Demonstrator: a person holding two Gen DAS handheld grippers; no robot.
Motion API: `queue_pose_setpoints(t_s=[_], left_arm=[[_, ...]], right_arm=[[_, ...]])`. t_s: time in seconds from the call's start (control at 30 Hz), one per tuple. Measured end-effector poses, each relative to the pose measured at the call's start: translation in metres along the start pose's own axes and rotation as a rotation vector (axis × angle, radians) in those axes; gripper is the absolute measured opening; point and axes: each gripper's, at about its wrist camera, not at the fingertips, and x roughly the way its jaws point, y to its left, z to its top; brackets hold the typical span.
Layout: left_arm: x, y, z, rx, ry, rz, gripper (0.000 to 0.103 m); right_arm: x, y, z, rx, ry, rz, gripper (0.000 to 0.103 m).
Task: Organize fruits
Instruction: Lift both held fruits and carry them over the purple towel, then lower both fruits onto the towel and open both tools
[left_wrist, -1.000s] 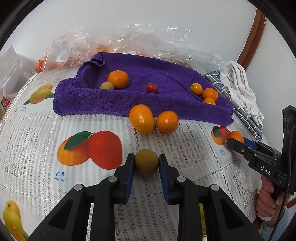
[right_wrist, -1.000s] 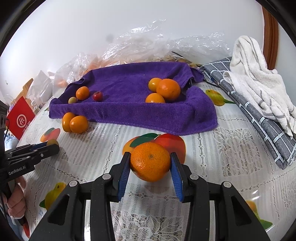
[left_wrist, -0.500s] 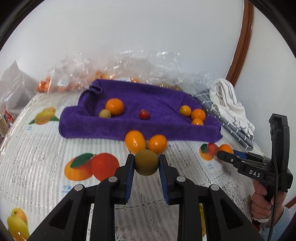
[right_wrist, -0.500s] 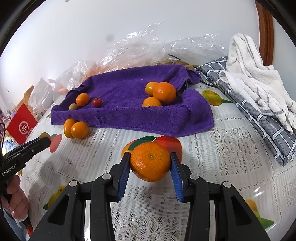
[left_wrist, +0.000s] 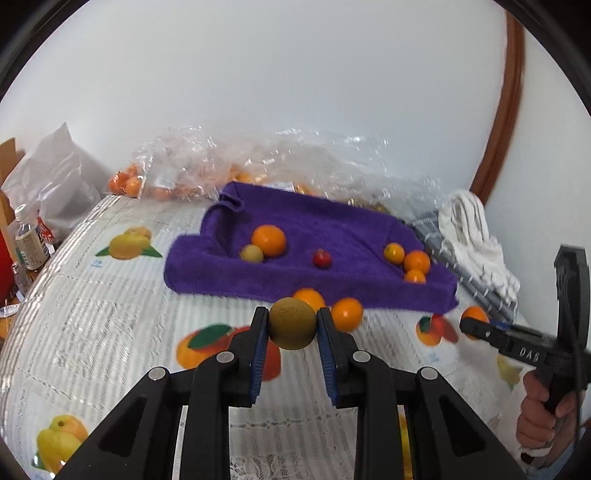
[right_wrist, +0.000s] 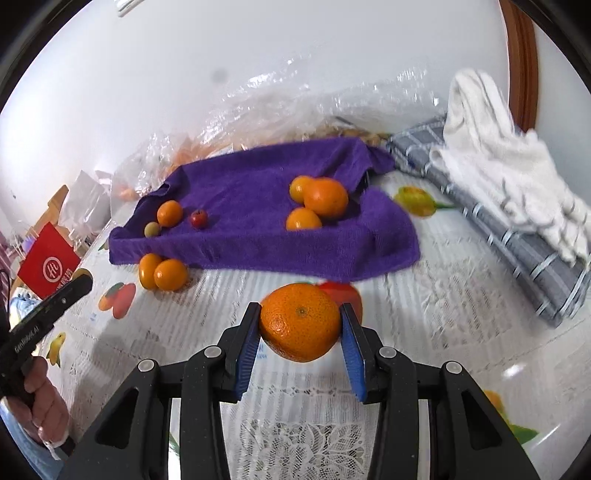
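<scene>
The left gripper clamps a round brownish-green fruit clear of the lace tablecloth, just short of two loose oranges at the front edge of the purple towel. To the right, the right gripper grips a mandarin above the cloth — navel facing the camera, broad axis spanning the pads. Both fruits appear mid-carry; the next move likely calls for reaching over the towel's raised fold and releasing beside matching fruit — the olive one left, the orange cluster right.
</scene>
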Motion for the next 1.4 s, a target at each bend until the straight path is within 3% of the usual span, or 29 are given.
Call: queue_pose_setpoints(t_s=[0.33,0.67,1.0,1.4], left_arm=[[-0.016,0.000,0.074,0.003,-0.022,0.013,0.025],[0.021,0.013,0.126,-0.033,-0.001,0.024,0.025],[0.067,0.036,0.140,-0.031,0.068,0.042,0.025],[0.119,0.003,0.114,0.056,0.170,0.013,0.025]], right_arm=[[-0.008,0.029,0.048,-0.061,-0.043,0.015,0.042],[-0.001,0.055,0.109,-0.096,-0.114,0.030,0.042],[0.023,0.046,0.135,-0.070,-0.132,0.049,0.042],[0.095,0.061,0.101,-0.134,0.020,0.040,0.042]])
